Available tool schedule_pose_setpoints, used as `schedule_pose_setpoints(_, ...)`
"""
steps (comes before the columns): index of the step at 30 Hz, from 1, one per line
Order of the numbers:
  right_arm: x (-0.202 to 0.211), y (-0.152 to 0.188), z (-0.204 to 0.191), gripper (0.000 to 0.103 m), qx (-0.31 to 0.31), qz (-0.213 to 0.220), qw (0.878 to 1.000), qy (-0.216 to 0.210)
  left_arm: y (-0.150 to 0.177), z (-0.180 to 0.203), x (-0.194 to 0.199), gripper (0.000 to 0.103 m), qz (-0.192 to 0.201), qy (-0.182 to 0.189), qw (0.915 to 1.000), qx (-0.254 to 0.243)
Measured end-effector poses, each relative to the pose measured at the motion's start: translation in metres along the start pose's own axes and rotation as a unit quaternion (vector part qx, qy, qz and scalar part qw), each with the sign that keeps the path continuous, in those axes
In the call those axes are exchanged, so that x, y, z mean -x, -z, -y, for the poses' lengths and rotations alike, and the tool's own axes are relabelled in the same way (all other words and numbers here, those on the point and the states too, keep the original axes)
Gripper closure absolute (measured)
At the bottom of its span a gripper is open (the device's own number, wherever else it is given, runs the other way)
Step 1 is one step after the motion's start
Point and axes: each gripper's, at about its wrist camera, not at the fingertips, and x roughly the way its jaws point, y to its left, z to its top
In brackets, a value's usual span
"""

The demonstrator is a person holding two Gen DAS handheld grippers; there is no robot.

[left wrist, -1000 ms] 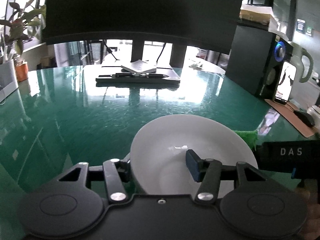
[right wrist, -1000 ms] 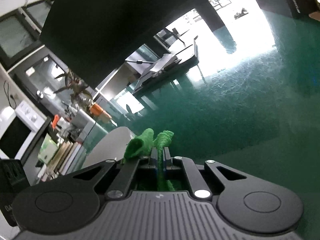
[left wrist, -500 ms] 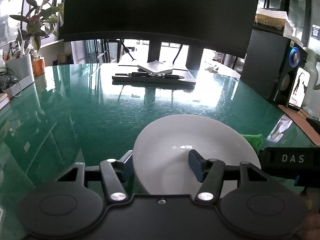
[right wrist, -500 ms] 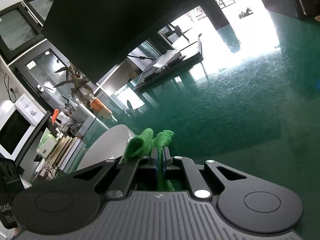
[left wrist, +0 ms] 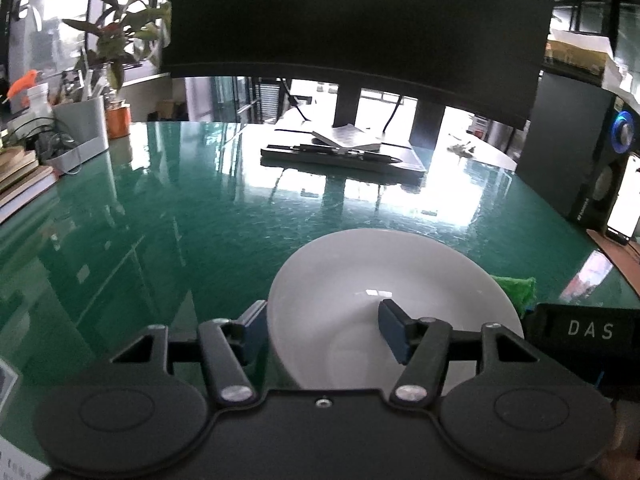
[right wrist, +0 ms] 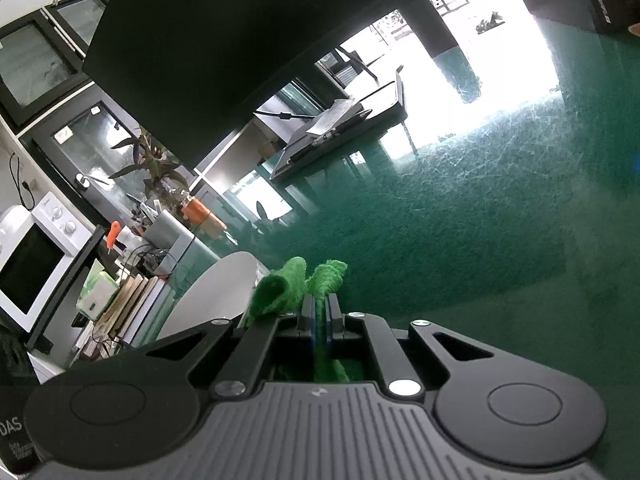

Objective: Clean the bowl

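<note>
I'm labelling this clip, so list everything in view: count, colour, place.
bowl: one, white, near edge of the table, its rim between the left fingers.
cloth: one, green, pinched in the right gripper beside the bowl.
table: one, glossy green.
monitor: one, black, far side.
tablet: one, dark, under the monitor, pen and notepad on it.
plant: one, far left.
speaker: one, black, right.
microwave: one, white, left shelf.
left gripper: black, jaws apart.
right gripper: black, shut.

Both grippers are matte black, with silver screws and blue-padded fingers (left wrist: 394, 334).
</note>
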Motion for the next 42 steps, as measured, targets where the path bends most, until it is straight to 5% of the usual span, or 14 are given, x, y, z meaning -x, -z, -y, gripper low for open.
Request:
schedule_pose_setpoints(16,-0.009,-0.009,0.009,0.097,-0.006,-0.035,0.998,-0.045,0.002,0.002,0.003,0.041,0.004,-0.036,0.9990,0.024)
schedule_pose_setpoints(42,-0.009,-0.010,0.009,0.097,-0.007,-0.040,0.998,-0.046,0.005,0.007,0.007,0.038,0.006,-0.064,0.9971,0.041)
